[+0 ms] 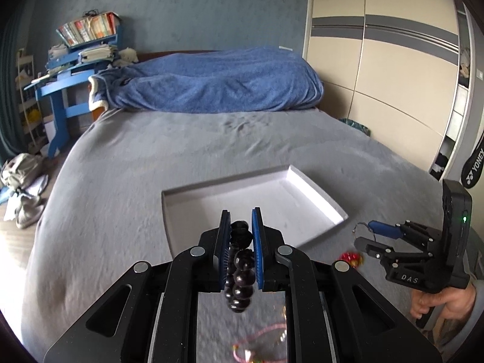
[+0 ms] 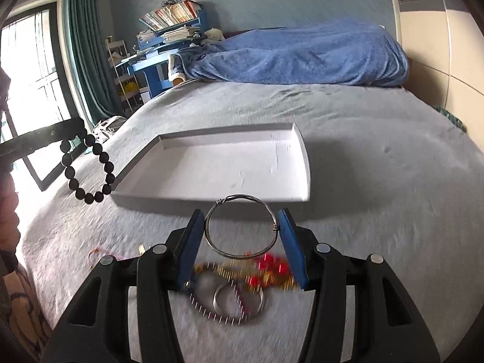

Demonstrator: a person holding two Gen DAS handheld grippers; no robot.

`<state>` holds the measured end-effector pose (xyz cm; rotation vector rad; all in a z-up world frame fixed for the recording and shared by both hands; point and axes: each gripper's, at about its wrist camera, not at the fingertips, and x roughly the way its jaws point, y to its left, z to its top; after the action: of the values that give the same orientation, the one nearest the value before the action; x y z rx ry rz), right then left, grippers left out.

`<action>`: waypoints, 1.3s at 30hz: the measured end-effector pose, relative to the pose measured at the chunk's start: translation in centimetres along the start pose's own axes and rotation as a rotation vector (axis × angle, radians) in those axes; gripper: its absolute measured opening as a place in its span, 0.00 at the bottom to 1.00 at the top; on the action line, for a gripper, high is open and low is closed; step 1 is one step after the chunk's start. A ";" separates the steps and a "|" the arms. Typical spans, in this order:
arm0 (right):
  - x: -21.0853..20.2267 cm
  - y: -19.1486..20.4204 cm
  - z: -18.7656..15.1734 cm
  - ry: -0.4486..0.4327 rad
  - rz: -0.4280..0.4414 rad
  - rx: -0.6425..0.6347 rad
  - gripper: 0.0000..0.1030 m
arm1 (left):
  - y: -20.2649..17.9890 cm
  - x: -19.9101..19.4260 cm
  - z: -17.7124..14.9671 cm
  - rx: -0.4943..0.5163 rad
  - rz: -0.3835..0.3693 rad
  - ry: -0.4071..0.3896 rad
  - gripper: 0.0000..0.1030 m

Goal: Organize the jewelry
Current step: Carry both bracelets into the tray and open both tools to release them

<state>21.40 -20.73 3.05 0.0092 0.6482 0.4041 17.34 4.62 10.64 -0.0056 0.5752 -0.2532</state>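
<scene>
Bed (image 2: 378,157): grey cover, carrying everything; a blue blanket (image 2: 302,57) is heaped along its far end at 12 o'clock.
Tray (image 2: 306,163): a shallow white box lid lying flat on the bed, ahead of both tools. Nothing lies in it yet.
Left tool (image 1: 242,248): clenched on a black bead bracelet (image 1: 240,275). In the right wrist view the same bracelet (image 2: 87,166) hangs as a loop at 9 o'clock, clear of the bed and just outside the tray's left edge.
Right tool (image 2: 242,236): its blue pads grip a thin silver wire bangle (image 2: 242,227) from both sides, the ring held flat between them, just short of the tray's near edge. In the left wrist view this tool (image 1: 363,233) sits at 3 o'clock, beside the tray's right corner, with a person's hand (image 1: 438,302) on its handle.
Loose pile: red beads (image 2: 269,263), a gold-coloured chain (image 2: 224,267), a silver ring (image 2: 224,299) and a pink cord (image 1: 260,332) lie blurred on the bed at 6 o'clock, under the tools.
Progress: early, by my reading. Two pieces are lifted but neither is over the tray; both need placing, then the loose pile remains to be sorted.
</scene>
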 end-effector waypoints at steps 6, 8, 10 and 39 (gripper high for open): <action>4.1 0.0 3.4 0.035 -0.009 -0.043 0.49 | 0.9 2.9 1.4 -0.027 -0.002 -0.006 0.15; 5.8 0.0 4.1 0.057 -0.014 -0.049 0.49 | 1.3 4.1 1.7 -0.046 -0.013 -0.001 0.15; 7.7 -0.1 4.7 0.082 -0.020 -0.047 0.49 | 1.5 5.1 1.8 -0.055 -0.020 0.007 0.15; 12.0 0.5 3.2 0.167 -0.048 -0.092 0.69 | 3.5 11.9 -2.5 -0.074 0.092 0.161 0.45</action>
<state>31.74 -15.51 -1.35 -0.1286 0.7923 0.3903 26.41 5.38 1.89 -0.0301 0.7423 -0.1436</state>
